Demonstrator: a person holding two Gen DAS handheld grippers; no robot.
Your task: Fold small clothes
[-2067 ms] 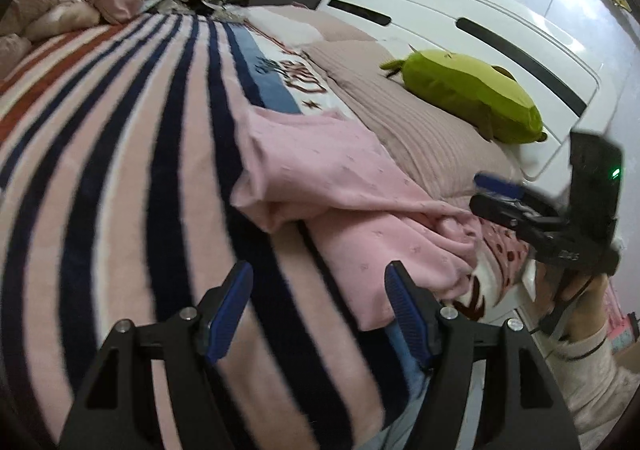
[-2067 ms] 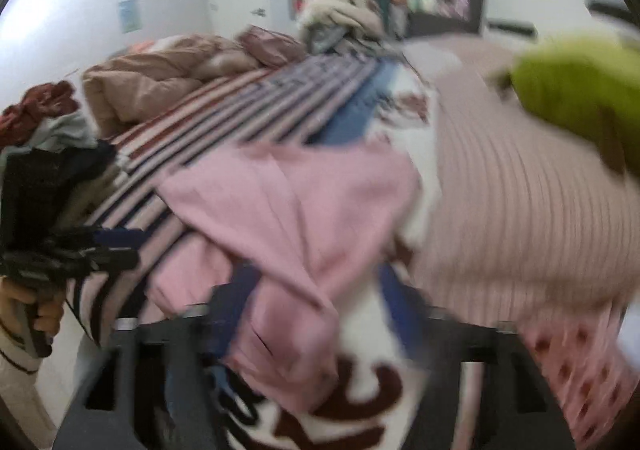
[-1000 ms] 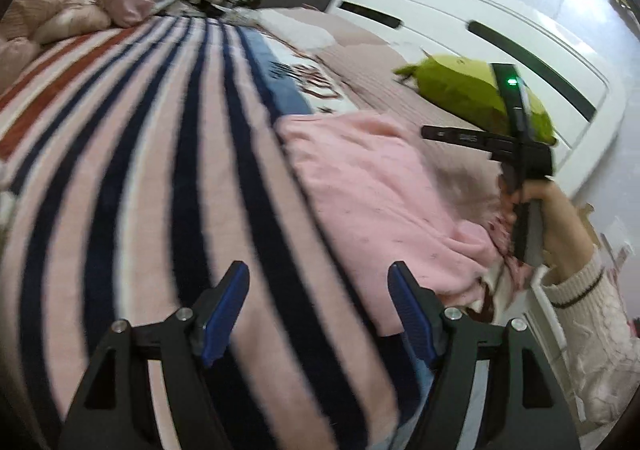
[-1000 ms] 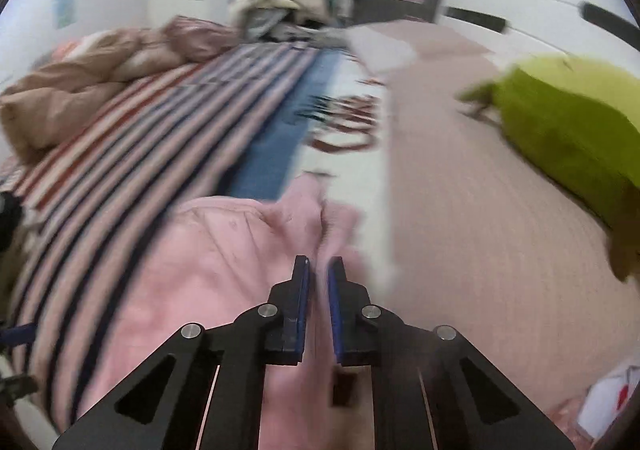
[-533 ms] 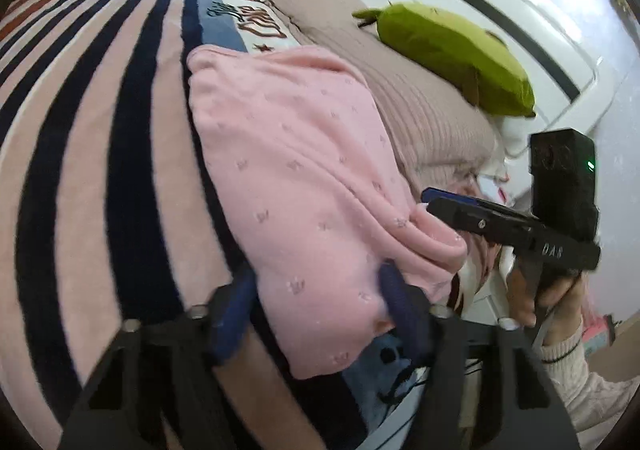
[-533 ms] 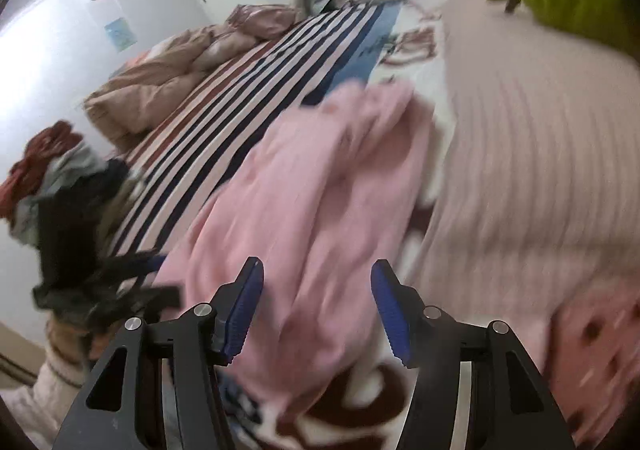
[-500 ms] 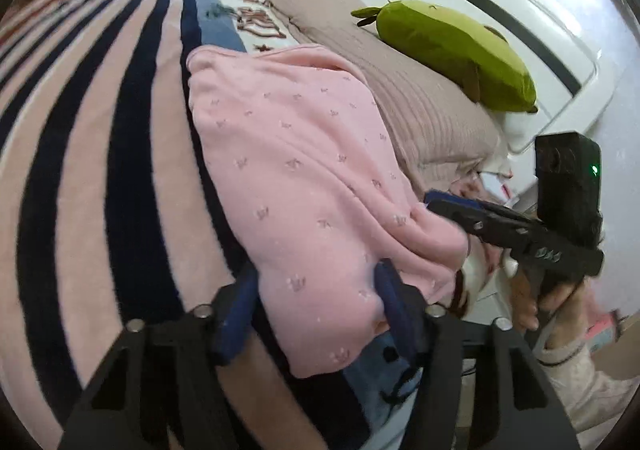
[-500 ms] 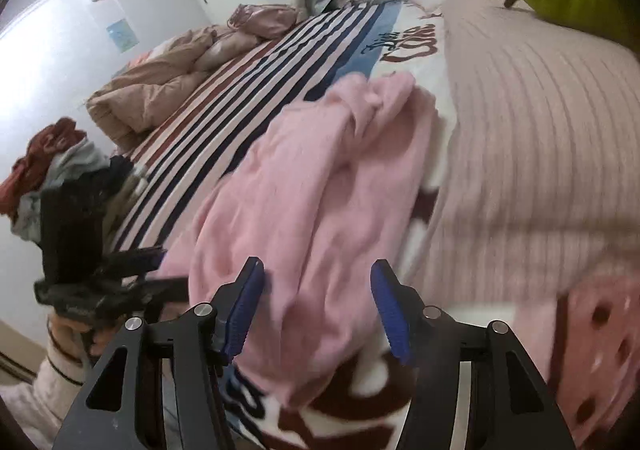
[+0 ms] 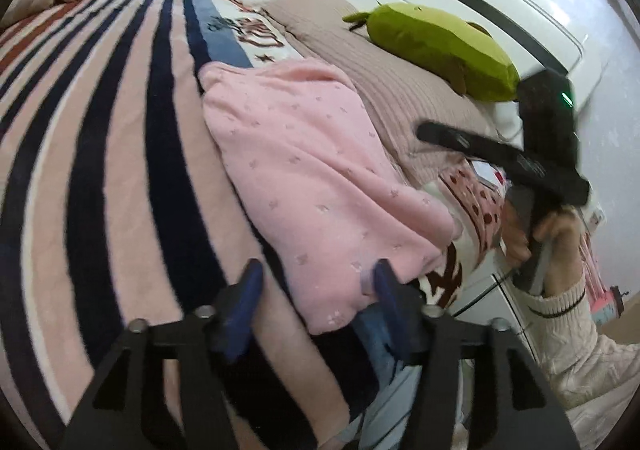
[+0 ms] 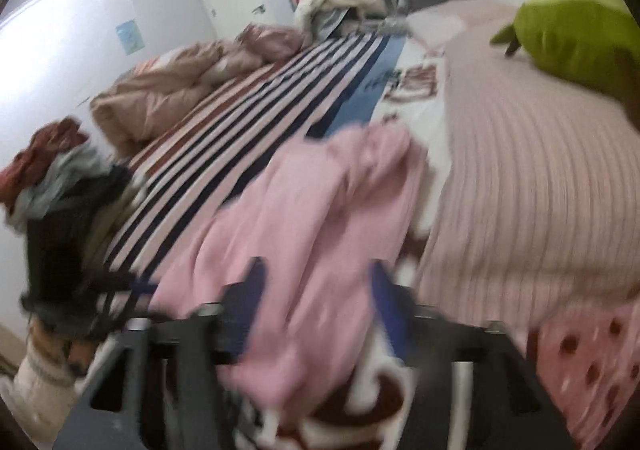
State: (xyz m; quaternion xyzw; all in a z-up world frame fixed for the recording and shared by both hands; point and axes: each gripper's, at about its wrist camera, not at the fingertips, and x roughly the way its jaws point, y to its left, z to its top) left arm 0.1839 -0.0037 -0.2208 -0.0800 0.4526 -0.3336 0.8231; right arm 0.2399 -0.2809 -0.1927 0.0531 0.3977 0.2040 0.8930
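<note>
The pink garment [image 9: 320,178] lies folded on the bed, on top of the striped blanket [image 9: 100,170]. Its near edge hangs over the side of the bed, down at about 6 o'clock in the left wrist view. A ribbed pink cover [image 9: 400,90] lies just beside it at 2 o'clock, and a green plush toy [image 9: 436,46] rests on that cover, farther out toward 1 o'clock.

Your left hand-held gripper [image 9: 316,290] sits at the near edge of the pink garment. Its jaws are opening, with the cloth edge between the two blue fingers [image 9: 244,298], and they do not squeeze it.

Your right hand-held gripper [image 10: 316,290] is blurry in its own view. Its jaws are opening too, with pink cloth between them and nothing pinched. In the left wrist view you see it at 3 o'clock, in your right hand [image 9: 544,234], off the side of the bed.

A pile of clothes [image 10: 52,170] sits at 9 o'clock in the right wrist view.
</note>
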